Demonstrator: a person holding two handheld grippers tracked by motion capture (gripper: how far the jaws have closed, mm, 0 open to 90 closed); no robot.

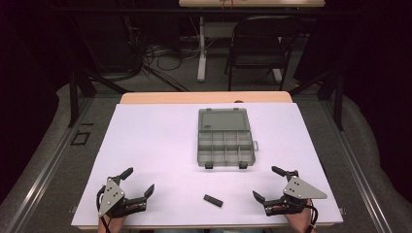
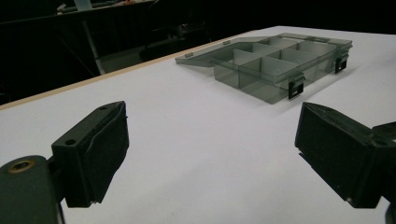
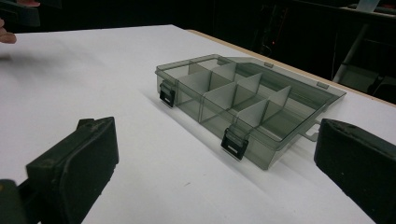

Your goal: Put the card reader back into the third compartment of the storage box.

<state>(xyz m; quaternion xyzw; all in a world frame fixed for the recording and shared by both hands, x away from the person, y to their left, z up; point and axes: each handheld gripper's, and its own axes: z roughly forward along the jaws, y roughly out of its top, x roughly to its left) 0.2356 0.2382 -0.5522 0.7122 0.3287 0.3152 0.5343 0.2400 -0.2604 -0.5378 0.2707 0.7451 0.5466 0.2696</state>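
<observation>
currently: both tools open and empty, box and black piece untouched

left tool (image 1: 138, 180) sat at the near-left of the white table (image 1: 155, 145), jaws spread wide, nothing between them. right tool (image 1: 266, 182) sat at the near-right, jaws equally wide, also empty. both rested low at the table's near edge, each held by a hand coming in from the bottom of the high view.

small black piece (image 1: 213, 200) lay flat on the table between the two tools, slightly nearer the right one, apart from both.

grey see-through compartment box (image 1: 225, 144) sat mid-table, well beyond the tools, lid (image 1: 223, 119) swung open and lying flat on the far side. two black latches (image 1: 209, 165) hung on its near wall. dividers split the tray into several cells; contents couldn't be made out, cells looked bare in both gripper views.

left gripper view looked across bare table toward the box (image 2: 275, 70) at upper right. right gripper view had the box (image 3: 243, 107) nearly dead ahead, angled, latches (image 3: 235, 142) facing the camera.
</observation>
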